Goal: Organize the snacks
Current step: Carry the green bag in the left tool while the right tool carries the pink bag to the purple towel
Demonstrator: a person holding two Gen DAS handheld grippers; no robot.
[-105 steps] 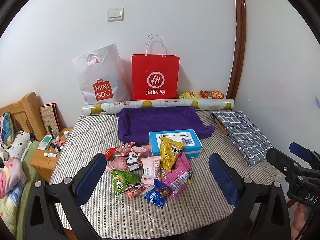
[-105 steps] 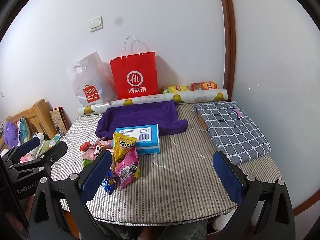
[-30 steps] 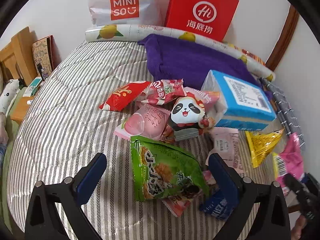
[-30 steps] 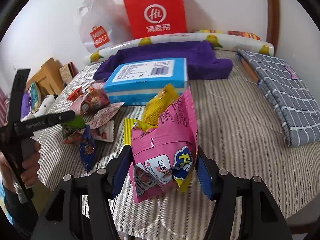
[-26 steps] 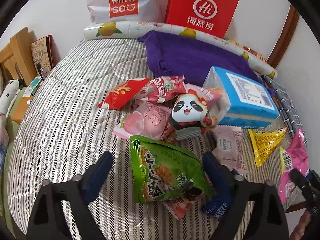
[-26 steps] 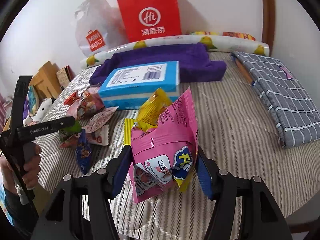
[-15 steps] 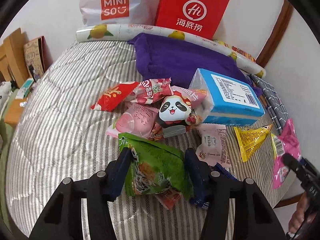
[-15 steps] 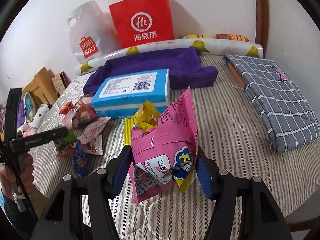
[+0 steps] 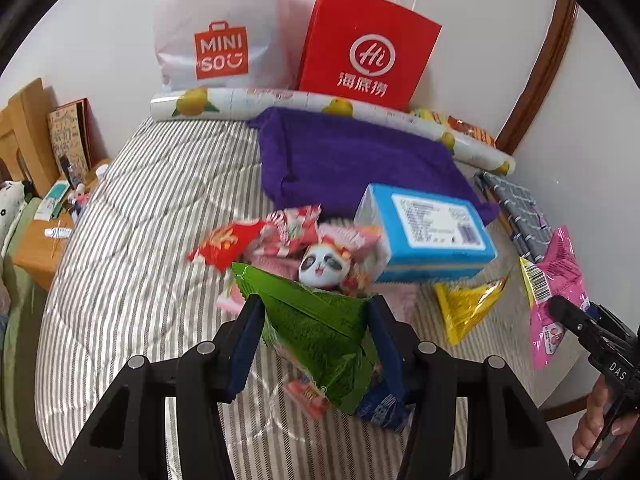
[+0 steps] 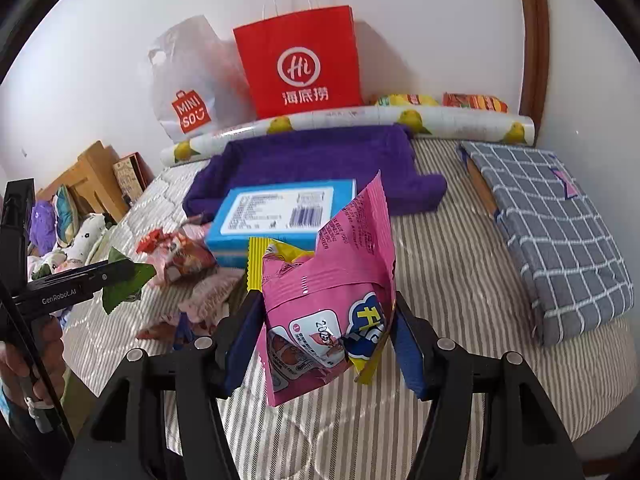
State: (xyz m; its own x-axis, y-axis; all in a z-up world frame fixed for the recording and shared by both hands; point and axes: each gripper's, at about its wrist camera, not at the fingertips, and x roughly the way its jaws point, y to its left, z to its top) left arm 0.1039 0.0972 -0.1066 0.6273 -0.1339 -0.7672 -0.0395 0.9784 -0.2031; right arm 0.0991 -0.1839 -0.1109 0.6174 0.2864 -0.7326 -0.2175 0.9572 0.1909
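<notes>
Left gripper [image 9: 316, 344]: jaws closing, pads pressing the green snack bag [image 9: 320, 332], held above the striped table [image 9: 132, 240] near its front edge. Right gripper [image 10: 324, 340] clamps the pink snack bag [image 10: 332, 300], lifted. Remaining snack pile [image 9: 304, 240] lies mid-table, beside the blue box [image 9: 428, 236].

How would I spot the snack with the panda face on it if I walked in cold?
Start at the big purple towel spread on the striped bed cover. Just in front of it lies a flat blue and white box; the panda-face snack packet sits against that box's left end, in the heap of wrappers. It alone shows a white cartoon face with black eye patches.
</notes>
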